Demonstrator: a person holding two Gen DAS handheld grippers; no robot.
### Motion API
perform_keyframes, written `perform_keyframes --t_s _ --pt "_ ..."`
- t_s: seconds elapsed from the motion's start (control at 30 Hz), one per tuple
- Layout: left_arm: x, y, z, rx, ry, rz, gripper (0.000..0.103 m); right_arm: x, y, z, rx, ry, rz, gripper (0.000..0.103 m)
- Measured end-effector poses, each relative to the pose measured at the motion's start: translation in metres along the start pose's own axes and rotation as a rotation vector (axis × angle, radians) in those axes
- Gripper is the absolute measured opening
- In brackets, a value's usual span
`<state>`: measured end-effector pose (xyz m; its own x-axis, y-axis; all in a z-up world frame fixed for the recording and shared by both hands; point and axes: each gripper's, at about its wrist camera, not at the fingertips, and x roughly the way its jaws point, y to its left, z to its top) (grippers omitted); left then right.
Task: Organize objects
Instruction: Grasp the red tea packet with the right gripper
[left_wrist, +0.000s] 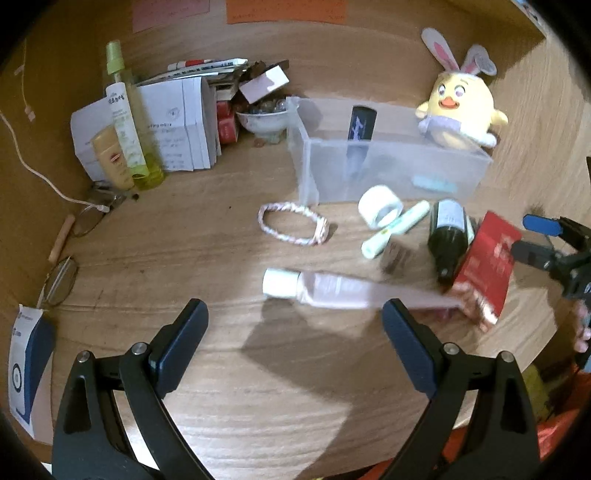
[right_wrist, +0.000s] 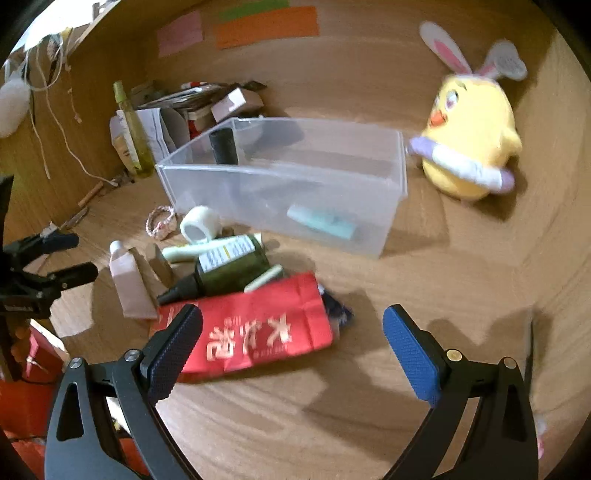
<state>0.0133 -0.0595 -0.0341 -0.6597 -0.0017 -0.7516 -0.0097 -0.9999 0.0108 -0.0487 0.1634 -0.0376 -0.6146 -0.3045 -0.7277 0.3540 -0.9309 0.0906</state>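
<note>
Left gripper (left_wrist: 295, 321): jaws spread wide, holding nothing, low over the wooden desk (left_wrist: 229, 387).
Pink tube (left_wrist: 332, 291): nearest loose item, lying flat at twelve o'clock just beyond the left fingertips; white cap at nine o'clock, flat tail at three o'clock, so its long axis runs crosswise to the left fingers.
Nearer hand: my judgement is the left one, since the tube sits squarely ahead of it; from the right camera the same tube lies off at ten o'clock.
Right gripper (right_wrist: 291, 332): also spread wide and empty, hovering above a red packet (right_wrist: 258, 332) at its eleven o'clock.
Clutter beside the tube: a dark green bottle (left_wrist: 448, 236) on its side, a white tape roll (left_wrist: 380, 206), a pale green stick (left_wrist: 395, 229) and a braided bracelet (left_wrist: 291, 223), all at twelve to one o'clock from the left gripper.
Clear plastic bin (left_wrist: 388, 166): behind the clutter at one o'clock, open-topped, already holding a dark cylinder (left_wrist: 360, 123) and a light blue item (left_wrist: 436, 183).
Plush chick (left_wrist: 461, 110): just beyond the bin's far right corner.
Likely goal: loose items appear bound for the bin.
</note>
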Motion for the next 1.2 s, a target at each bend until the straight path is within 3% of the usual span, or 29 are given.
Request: perform_keyframes --t_s 0.17,0.37,0.43,0.57,0.8,1.1,1.2 --pt "0.014 -0.005 -0.006 0.045 0.029 0.032 0.096 0.002 -0.007 -0.012 0.094 0.037 0.072 0.098" --pt "0.036 -0.013 0.003 0.098 0.061 0.02 0.096 0.02 -0.004 -0.025 0.158 0.102 0.146 0.099" --pt "0.04 -0.017 0.007 0.119 0.063 0.022 0.096 0.02 0.001 -0.026 0.148 0.093 0.124 0.099" --pt "0.048 -0.026 0.015 0.154 0.07 0.016 0.096 0.026 0.014 -0.023 0.133 0.102 0.172 0.1" --pt "0.058 -0.041 0.029 0.25 0.072 0.004 0.096 0.037 0.026 -0.015 0.108 0.077 0.133 0.099" --pt "0.066 -0.04 0.036 0.241 0.074 -0.05 0.096 0.026 0.018 -0.009 0.081 0.047 0.146 0.043" --pt "0.061 -0.039 0.035 0.231 0.06 -0.075 0.082 0.02 0.014 -0.009 0.049 0.043 0.108 0.033"
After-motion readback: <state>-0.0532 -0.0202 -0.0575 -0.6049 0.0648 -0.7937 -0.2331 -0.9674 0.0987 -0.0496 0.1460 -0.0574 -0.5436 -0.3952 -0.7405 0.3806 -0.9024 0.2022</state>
